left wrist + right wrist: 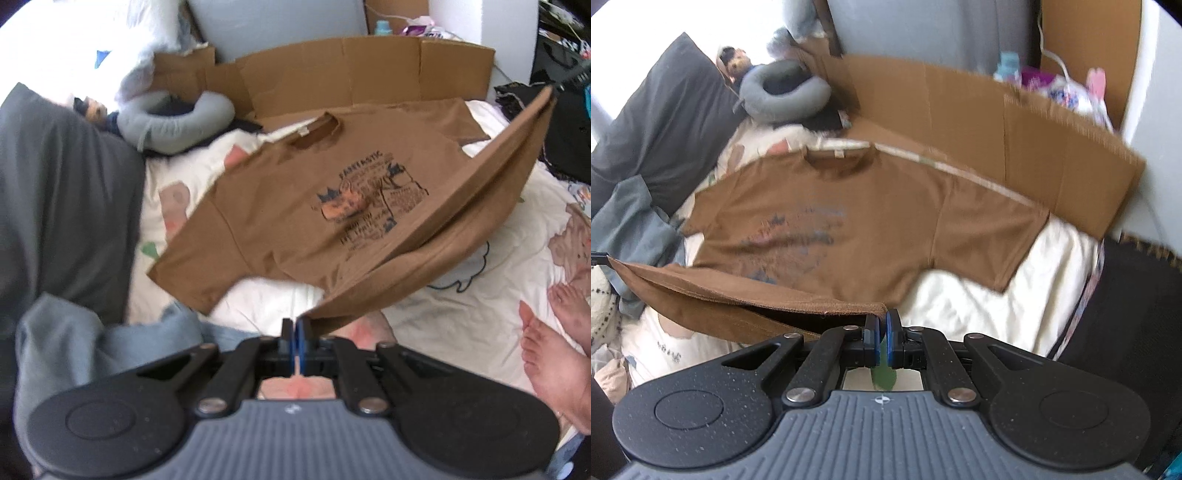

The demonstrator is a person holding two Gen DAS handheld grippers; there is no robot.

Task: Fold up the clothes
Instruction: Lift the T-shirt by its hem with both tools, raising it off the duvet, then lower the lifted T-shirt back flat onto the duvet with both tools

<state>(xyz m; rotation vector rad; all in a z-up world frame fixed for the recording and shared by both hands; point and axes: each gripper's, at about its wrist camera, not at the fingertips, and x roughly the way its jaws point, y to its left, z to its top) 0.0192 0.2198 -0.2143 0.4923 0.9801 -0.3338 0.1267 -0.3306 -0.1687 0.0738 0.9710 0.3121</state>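
The brown T-shirt [280,206] lies front-up on the bed [480,295], collar toward twelve o'clock, its printed chest showing. Its bottom hem is off the bedding: the left claw [296,334] is pressed together on one hem corner, and the right claw [882,332] pinches the other, so the hem hangs as a sagging band between them.

The cloth looks light, soft and limp. It droops wherever it is not held and will likely fold along any line it is laid over. The hem corners seem the sensible places to hold, since both layers come up together there. A thin pinch could slip if the shirt is tugged.

The bedding is pale, printed and puffy, so a crease may not lie sharp on it. A cardboard sheet [1015,133] stands along the far edge at about one o'clock. A grey neck pillow [783,92] sits at eleven, and a dark pillow [62,192] lies at nine. Bare feet [554,354] rest on the bed at four o'clock in the left view.
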